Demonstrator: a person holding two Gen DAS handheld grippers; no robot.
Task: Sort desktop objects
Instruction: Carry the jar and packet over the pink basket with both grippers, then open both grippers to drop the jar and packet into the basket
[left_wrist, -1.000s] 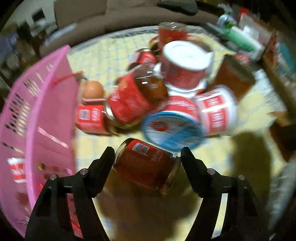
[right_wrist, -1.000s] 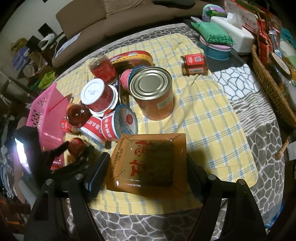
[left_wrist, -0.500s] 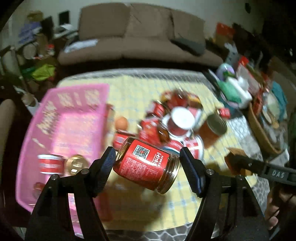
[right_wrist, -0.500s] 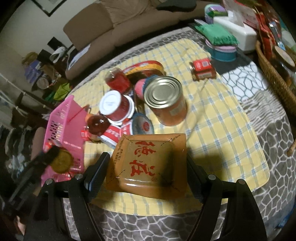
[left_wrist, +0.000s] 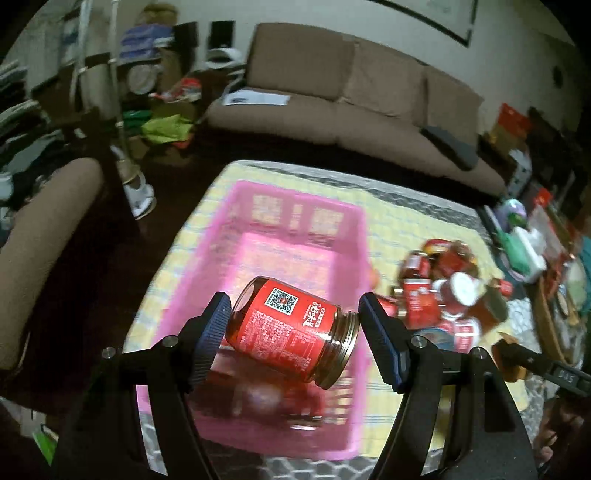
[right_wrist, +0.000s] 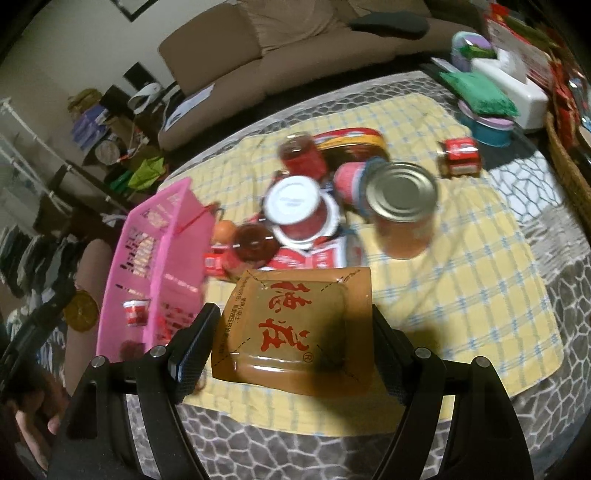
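Behind the yellow checked cloth (right_wrist: 480, 280) on the bench stands a brown sofa, and over the pink basket (left_wrist: 295, 206) the left tool (left_wrist: 293, 321) clamps a red-labelled jar (left_wrist: 291, 328) lying tilted between its pads. Lower it well inside the basket before letting go, clear of the items already there. Meanwhile the right tool (right_wrist: 291, 332) grips a flat brown pouch (right_wrist: 295, 328) above the cloth's near edge; keep it steady.

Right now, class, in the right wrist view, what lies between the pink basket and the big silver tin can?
A huddle of red-labelled jars and tubs, plus an egg beside the pink basket, fills the stretch up to the tin can. The right wrist view shows it.
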